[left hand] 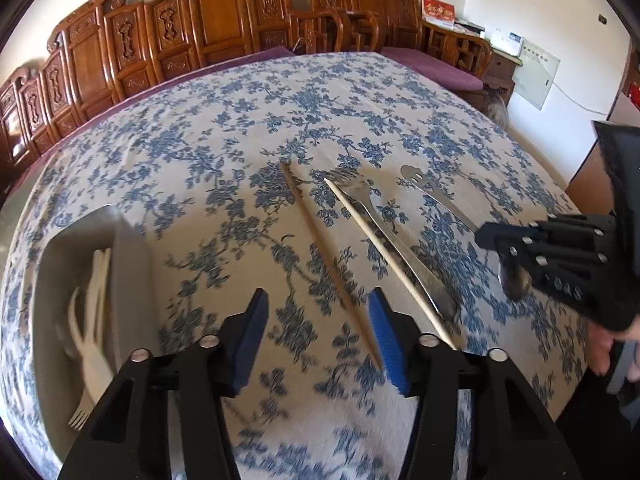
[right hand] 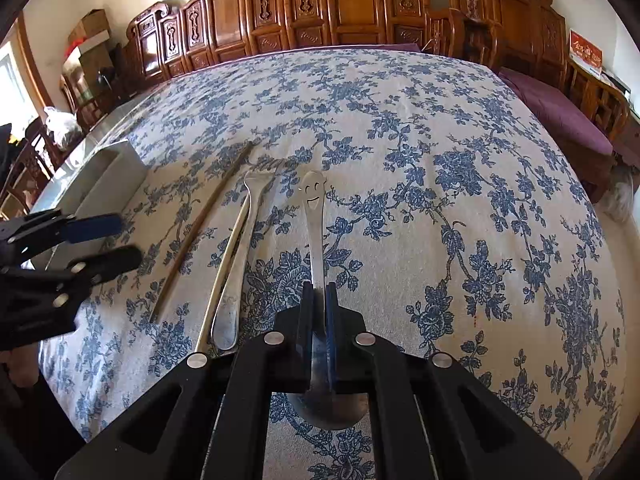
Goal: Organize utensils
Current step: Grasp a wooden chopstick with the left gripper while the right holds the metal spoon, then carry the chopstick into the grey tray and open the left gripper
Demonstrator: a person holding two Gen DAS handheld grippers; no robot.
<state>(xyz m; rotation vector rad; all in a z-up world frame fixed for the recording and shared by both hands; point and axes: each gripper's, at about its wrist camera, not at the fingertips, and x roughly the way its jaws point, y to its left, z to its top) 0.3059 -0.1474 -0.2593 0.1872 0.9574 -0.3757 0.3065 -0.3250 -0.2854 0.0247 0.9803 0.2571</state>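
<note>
Clamped between the right gripper's (right hand: 319, 304) blue pads is the handle of a metal spoon (right hand: 314, 216), its bowl tucked under the gripper body and its far end, cut with a smiling face, pointing away across the table. Just to its left lie a metal fork (right hand: 236, 276) and a pale chopstick (right hand: 218, 276) side by side and touching, then a darker chopstick (right hand: 204, 224) a little apart. Further left, the left gripper (left hand: 316, 320) hangs over the cloth with its jaws partly open and nothing between them; the darker chopstick's near end lies just beside its right-hand pad. At the table's left edge sits a grey tray (left hand: 132, 256) holding white plastic forks (left hand: 90, 320). A person's hand (left hand: 608, 344) shows behind the right gripper. Everything rests on a tablecloth (right hand: 440, 140) of cream fabric printed with blue flowers. Beyond the table stand carved wooden panels (right hand: 320, 12) and wooden seating with a purple cushion (right hand: 560, 112), against pale walls.
</note>
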